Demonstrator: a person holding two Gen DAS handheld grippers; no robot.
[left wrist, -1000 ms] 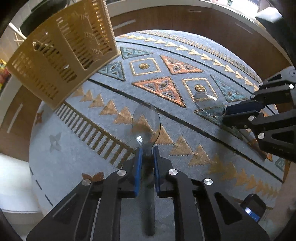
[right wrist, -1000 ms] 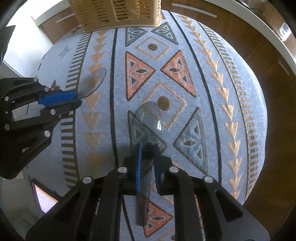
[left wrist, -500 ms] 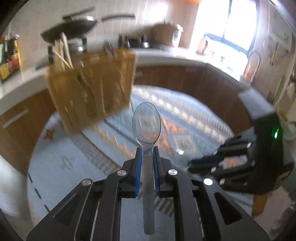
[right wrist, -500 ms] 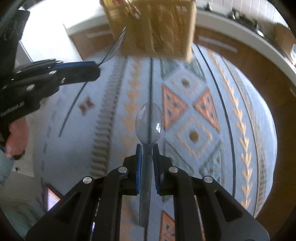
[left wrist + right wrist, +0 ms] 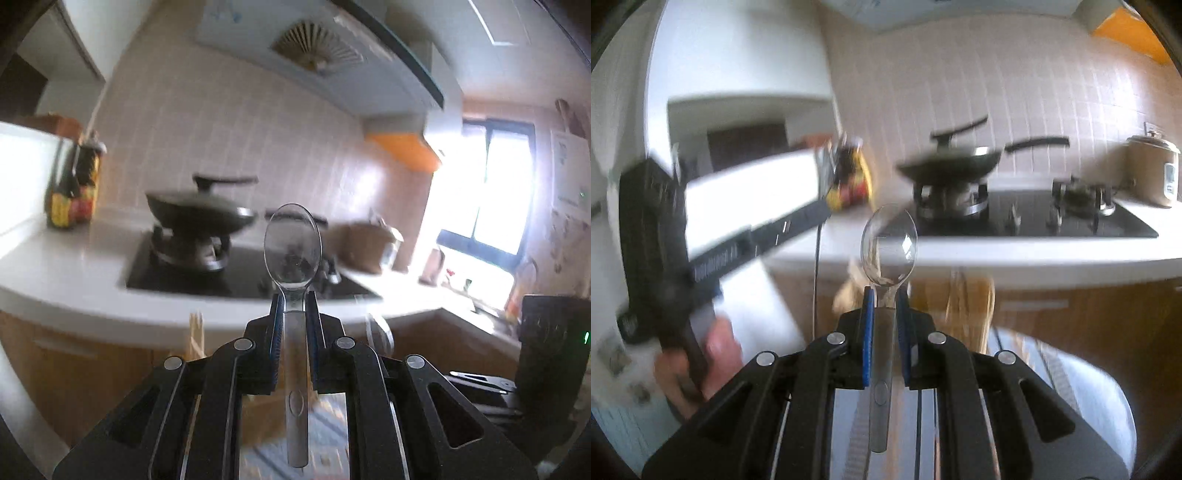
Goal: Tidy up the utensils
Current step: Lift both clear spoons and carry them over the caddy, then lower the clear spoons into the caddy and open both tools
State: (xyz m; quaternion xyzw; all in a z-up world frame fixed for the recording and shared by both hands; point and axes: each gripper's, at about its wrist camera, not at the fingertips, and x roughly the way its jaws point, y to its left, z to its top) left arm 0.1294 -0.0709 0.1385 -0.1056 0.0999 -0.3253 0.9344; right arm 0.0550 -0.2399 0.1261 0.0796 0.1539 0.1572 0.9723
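My left gripper (image 5: 294,295) is shut on a clear plastic spoon (image 5: 292,245), bowl pointing up and forward, raised level with the kitchen counter. My right gripper (image 5: 885,291) is shut on a second clear plastic spoon (image 5: 888,249), held the same way. The left gripper's body (image 5: 665,258) and the hand holding it show blurred at the left of the right wrist view. The right gripper's body (image 5: 550,365) shows at the lower right of the left wrist view. The tan utensil basket (image 5: 964,306) is mostly hidden behind the right gripper; chopstick tips (image 5: 195,336) poke up.
A white counter (image 5: 74,273) carries a black hob (image 5: 1052,218) with a black wok (image 5: 201,214), a sauce bottle (image 5: 74,184) and a rice cooker (image 5: 1154,170). The patterned cloth (image 5: 1082,391) lies low in view. A bright window (image 5: 491,184) is at right.
Both grippers have tilted up from facing the patterned cloth to facing the kitchen wall and counter, each still shut on its spoon. The basket has dropped from the upper view to behind the fingers.
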